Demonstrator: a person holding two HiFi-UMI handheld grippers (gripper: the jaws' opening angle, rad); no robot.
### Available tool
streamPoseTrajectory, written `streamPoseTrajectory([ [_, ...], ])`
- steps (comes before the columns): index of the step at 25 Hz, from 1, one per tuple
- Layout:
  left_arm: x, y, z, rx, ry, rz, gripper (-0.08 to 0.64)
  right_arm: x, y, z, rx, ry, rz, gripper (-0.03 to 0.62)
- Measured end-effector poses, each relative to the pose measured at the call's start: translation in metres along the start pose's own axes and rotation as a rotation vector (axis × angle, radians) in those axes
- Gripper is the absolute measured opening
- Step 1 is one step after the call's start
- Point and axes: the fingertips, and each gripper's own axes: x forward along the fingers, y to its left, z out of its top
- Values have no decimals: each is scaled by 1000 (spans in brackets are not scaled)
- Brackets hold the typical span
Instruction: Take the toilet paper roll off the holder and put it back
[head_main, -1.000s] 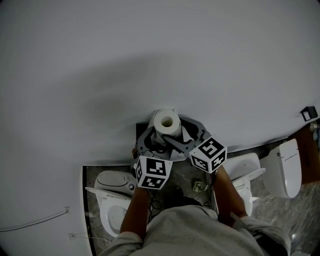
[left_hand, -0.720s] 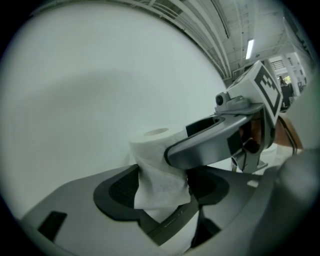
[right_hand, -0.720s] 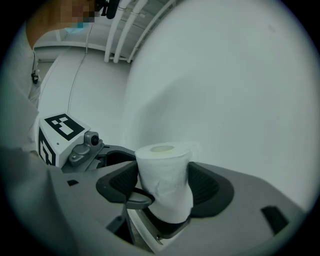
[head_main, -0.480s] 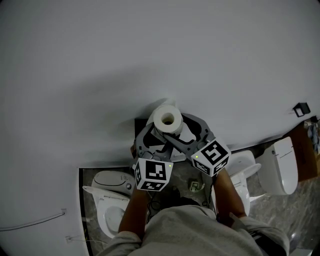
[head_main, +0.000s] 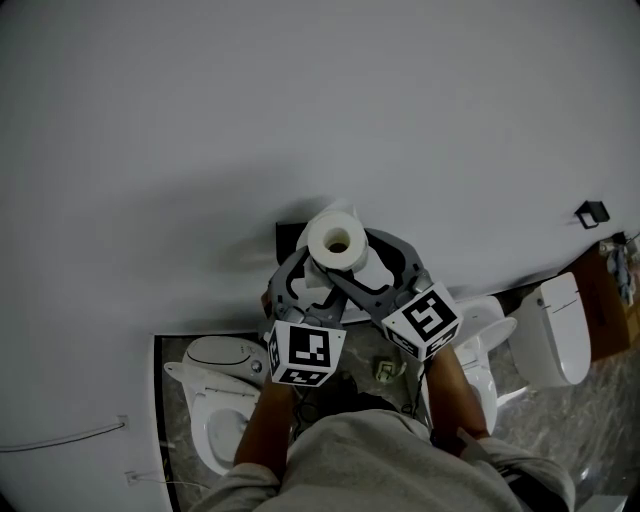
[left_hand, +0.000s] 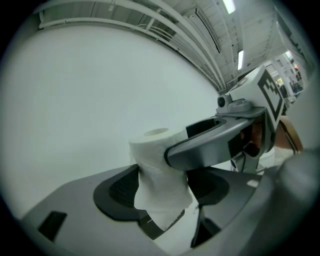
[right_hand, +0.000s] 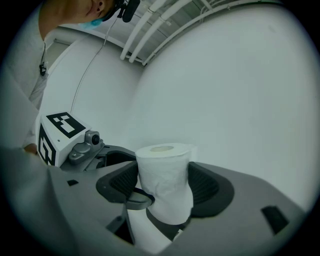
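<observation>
White wall (head_main: 300, 100) behind; left gripper (left_hand: 162, 189) and right gripper (right_hand: 164, 186) both have jaws clamped on the roll (head_main: 335, 241).

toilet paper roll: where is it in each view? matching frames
Head view: toilet paper roll at centre, above both marker cubes.
Left gripper view: roll lower centre, clamped in the left gripper's tongs.
Right gripper view: roll lower centre, in the right gripper's tongs.
Shared landmark: white wall behind it.
</observation>
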Motion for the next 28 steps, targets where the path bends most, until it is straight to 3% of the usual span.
streamPoseTrajectory([
  [15, -77, -14, -24, -45, 26, 3, 310, -16, 79, -3, 16, 19, 21, 305],
  [28, -134, -15, -45, -83, 62, 67, 310, -19, 139, -5, 31, 24, 103, 305],
])
